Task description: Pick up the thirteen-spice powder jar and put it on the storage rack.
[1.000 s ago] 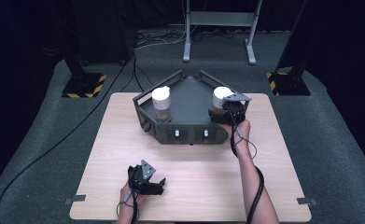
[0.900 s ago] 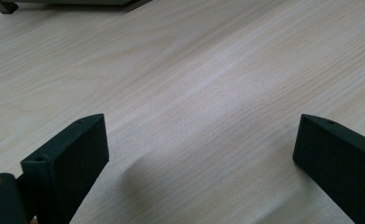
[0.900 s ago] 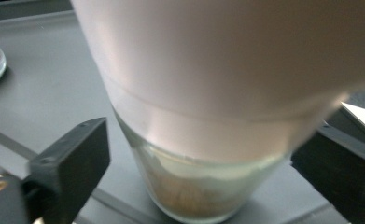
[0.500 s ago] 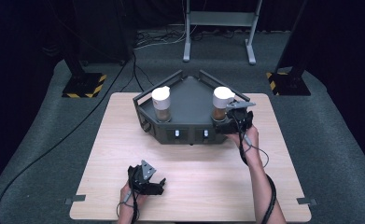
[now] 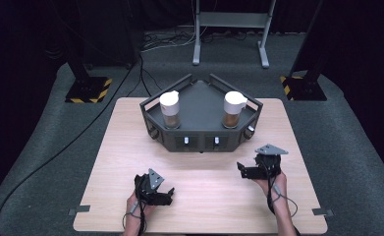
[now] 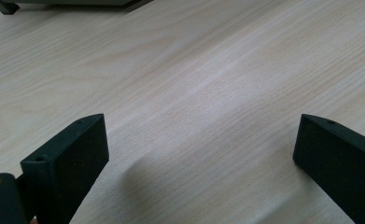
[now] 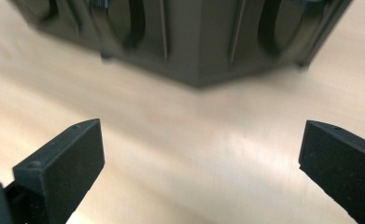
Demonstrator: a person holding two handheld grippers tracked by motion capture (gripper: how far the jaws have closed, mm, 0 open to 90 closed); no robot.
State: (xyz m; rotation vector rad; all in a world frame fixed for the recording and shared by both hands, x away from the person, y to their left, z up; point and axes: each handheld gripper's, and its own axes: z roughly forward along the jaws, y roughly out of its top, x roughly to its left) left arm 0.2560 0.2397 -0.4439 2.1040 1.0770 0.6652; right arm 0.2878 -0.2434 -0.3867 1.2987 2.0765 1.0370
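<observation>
The high view is taking in the whole table [image 5: 106,162]: a dark five-sided tray [image 5: 199,101] is standing toward its far half, carrying two cups, the left cup [image 5: 169,109] and the right cup [image 5: 233,109], each with a white lid over a brown lower part. Both are standing upright, well apart, one in each far corner of the tray. On the tray's front wall two small pale switches [image 5: 186,140] are showing, side by side.

The right gripper view is looking at that dark front wall [image 7: 194,37] from low down and somewhat blurred, with no cups in frame; the right tongs [image 7: 201,154] are standing wide apart with bare wood between them. Their jaws have just been opening, and nothing is sitting between them. The left gripper view is catching just a sliver of the tray's base [image 6: 73,3] at its top edge; the left tongs [image 6: 201,149] are likewise spread wide over bare wood.

From above, the left tongs [image 5: 166,197] are lying near the table's near edge, and the right tongs [image 5: 242,169] are sitting just in front of the tray's right front corner. A broad strip of open wood is lying between the two hands, and more to the tray's left.
</observation>
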